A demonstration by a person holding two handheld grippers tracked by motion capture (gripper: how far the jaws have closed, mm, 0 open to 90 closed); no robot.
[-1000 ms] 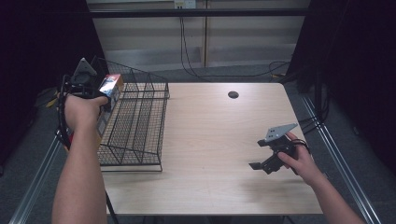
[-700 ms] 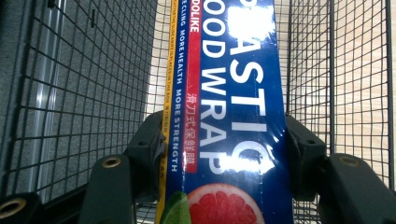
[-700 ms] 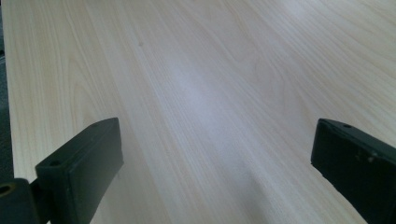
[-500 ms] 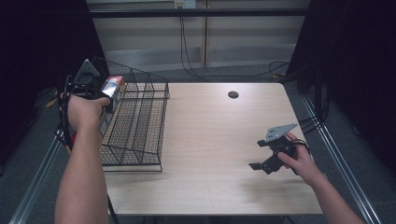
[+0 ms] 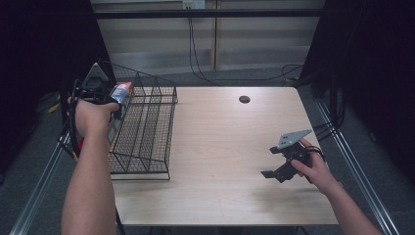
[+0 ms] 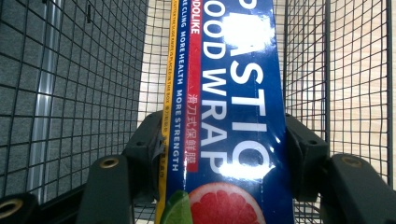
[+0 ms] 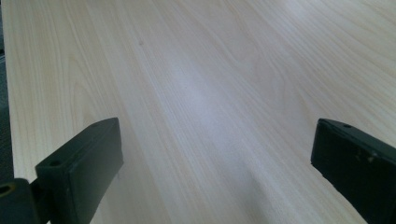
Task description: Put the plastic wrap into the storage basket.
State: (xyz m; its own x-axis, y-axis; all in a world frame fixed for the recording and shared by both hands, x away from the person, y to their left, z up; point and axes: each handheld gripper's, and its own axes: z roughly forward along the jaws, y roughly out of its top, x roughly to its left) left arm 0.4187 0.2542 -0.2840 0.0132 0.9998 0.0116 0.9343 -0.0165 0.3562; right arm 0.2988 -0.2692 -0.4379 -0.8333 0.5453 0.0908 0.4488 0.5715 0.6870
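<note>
A long blue plastic wrap box (image 6: pixel 233 112) with white lettering, a red stripe and a grapefruit picture stands on end between the jaws of my left gripper (image 6: pixel 224 154), which is shut on it. In the high view the box (image 5: pixel 120 93) is held over the far left corner of the black wire basket (image 5: pixel 147 142), with the left gripper (image 5: pixel 105 95) above the rim. My right gripper (image 5: pixel 276 169) hovers low over the right part of the wooden table (image 5: pixel 220 147). It stands open (image 7: pixel 215 158) with bare wood between its jaws.
The wire basket fills the table's left side and its mesh walls (image 6: pixel 84 70) surround the box. A dark round hole (image 5: pixel 244 99) sits near the table's far edge. Metal rails (image 5: pixel 352 161) run along both sides of the table. Cables (image 5: pixel 195 44) hang behind it.
The left hand with the box has shifted slightly toward the basket's far left corner. The right gripper has stayed in place.
</note>
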